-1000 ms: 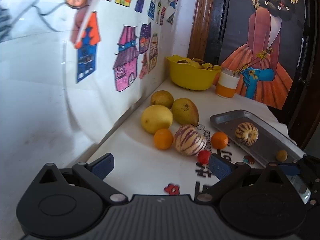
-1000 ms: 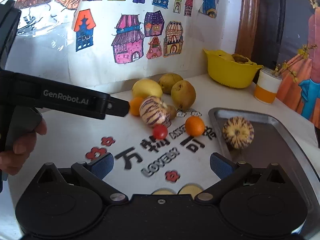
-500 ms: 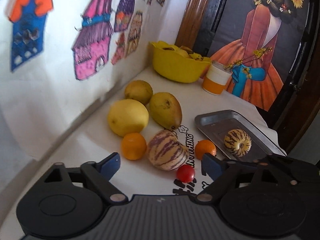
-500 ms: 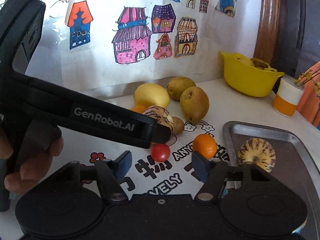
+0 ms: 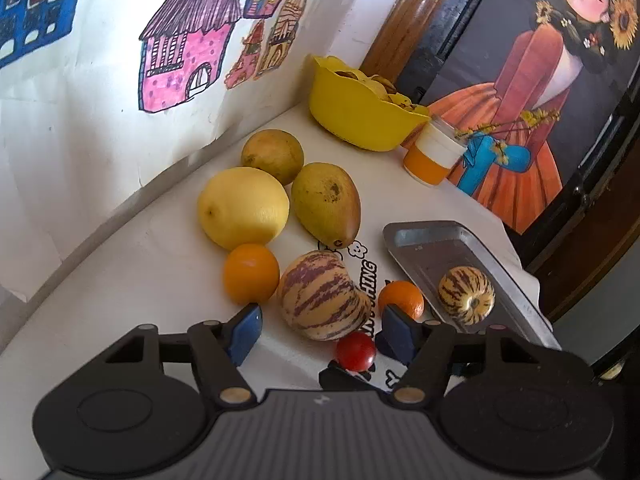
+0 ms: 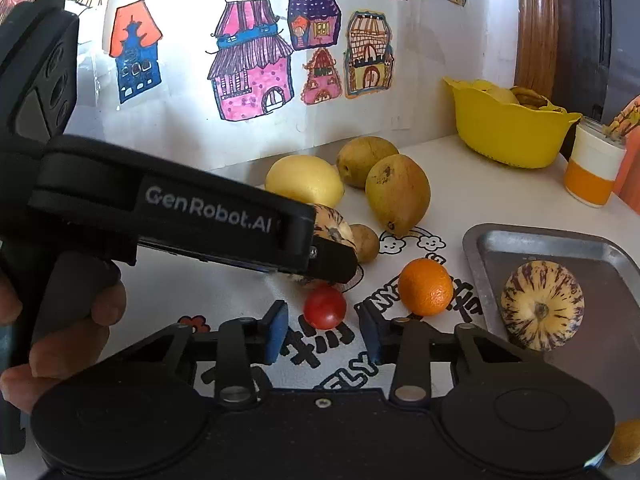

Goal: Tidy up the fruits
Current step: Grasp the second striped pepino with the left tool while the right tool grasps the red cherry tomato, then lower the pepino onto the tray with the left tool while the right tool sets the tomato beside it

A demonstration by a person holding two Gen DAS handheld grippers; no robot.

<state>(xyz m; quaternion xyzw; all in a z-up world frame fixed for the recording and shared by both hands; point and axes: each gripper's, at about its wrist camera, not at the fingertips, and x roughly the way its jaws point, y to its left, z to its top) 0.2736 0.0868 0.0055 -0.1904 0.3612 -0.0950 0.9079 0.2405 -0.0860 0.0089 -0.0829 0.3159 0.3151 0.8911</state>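
Observation:
A purple-striped melon (image 5: 324,300) lies on the white tabletop between the blue pads of my left gripper (image 5: 320,334). Its jaws are closing, with small gaps left on both sides. In the right wrist view a black left finger (image 6: 332,258) covers most of that melon (image 6: 334,228). A red cherry tomato (image 6: 325,307) sits just ahead of my right gripper (image 6: 323,334), in line with the gap. Those jaws are closing too and the pads stand clear of it. A second striped melon (image 6: 542,310) lies in the metal tray (image 6: 560,240).
A lemon (image 5: 243,208), a pear-shaped fruit (image 5: 326,204), a round brownish fruit (image 5: 272,156) and two oranges (image 5: 251,274) (image 5: 401,300) cluster near the papered wall. A yellow bowl (image 5: 360,116) and an orange-white cup (image 5: 434,156) stand behind. A person's hand (image 6: 60,332) holds the left gripper.
Both grippers have come forward and lower toward the fruit, and their jaws have narrowed. The left one now straddles the striped melon; the right one is near the tomato.

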